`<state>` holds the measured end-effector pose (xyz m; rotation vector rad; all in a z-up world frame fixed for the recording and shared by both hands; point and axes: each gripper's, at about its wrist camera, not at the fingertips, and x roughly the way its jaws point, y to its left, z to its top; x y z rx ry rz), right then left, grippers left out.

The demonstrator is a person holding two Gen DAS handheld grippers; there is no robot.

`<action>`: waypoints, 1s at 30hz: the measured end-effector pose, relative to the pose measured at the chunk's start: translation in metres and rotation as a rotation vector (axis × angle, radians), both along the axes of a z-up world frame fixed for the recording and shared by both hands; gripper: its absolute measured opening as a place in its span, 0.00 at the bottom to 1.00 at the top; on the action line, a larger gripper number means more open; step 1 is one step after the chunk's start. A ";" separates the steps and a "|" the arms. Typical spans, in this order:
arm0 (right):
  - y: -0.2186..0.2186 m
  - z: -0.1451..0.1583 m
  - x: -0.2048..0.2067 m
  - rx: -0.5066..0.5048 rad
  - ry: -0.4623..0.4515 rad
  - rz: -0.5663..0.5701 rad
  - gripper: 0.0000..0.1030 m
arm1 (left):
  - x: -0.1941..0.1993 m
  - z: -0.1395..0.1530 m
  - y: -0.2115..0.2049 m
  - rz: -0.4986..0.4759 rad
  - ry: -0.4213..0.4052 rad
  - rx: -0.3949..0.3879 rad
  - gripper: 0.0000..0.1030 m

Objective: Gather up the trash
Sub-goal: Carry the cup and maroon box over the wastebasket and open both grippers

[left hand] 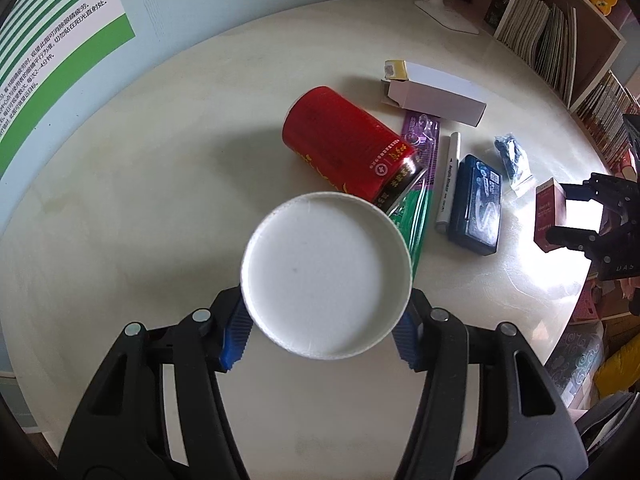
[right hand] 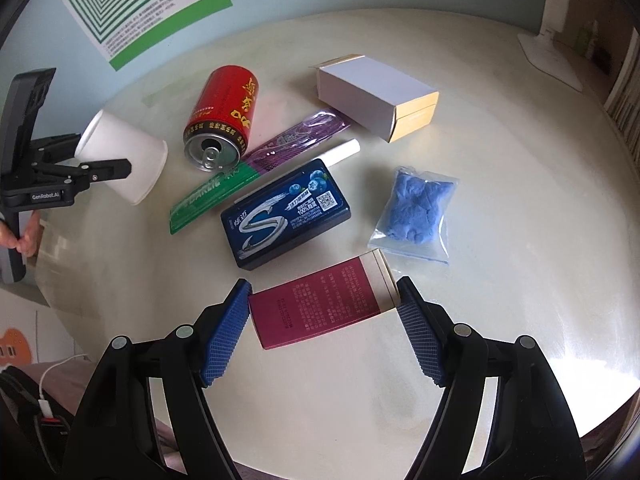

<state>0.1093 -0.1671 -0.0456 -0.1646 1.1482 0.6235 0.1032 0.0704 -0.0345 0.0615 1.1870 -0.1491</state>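
A white paper cup sits tilted between the blue pads of my left gripper, which is shut on its sides. One round end of the cup faces the left wrist camera. The right wrist view shows the same cup held just above the table at the far left. My right gripper is shut on a maroon carton, gripped by its two ends. A red drink can lies on its side with its opened top visible.
On the round cream table lie a white box, a purple-green toothbrush pack, a white marker, a dark blue gum tin and a bag of blue material. A lamp base and bookshelves stand behind.
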 end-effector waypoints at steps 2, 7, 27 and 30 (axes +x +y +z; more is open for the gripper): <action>-0.008 0.001 0.000 0.010 -0.001 -0.023 0.72 | 0.000 0.002 -0.006 -0.016 -0.004 0.002 0.54; -0.037 0.005 -0.010 0.031 -0.005 -0.088 0.72 | -0.003 0.008 -0.032 -0.072 -0.015 0.005 0.54; -0.153 0.005 -0.068 0.093 -0.016 -0.383 0.72 | -0.014 0.008 -0.170 -0.402 -0.008 0.013 0.54; -0.173 0.004 -0.081 0.098 -0.018 -0.436 0.72 | -0.016 0.007 -0.193 -0.460 -0.005 0.011 0.54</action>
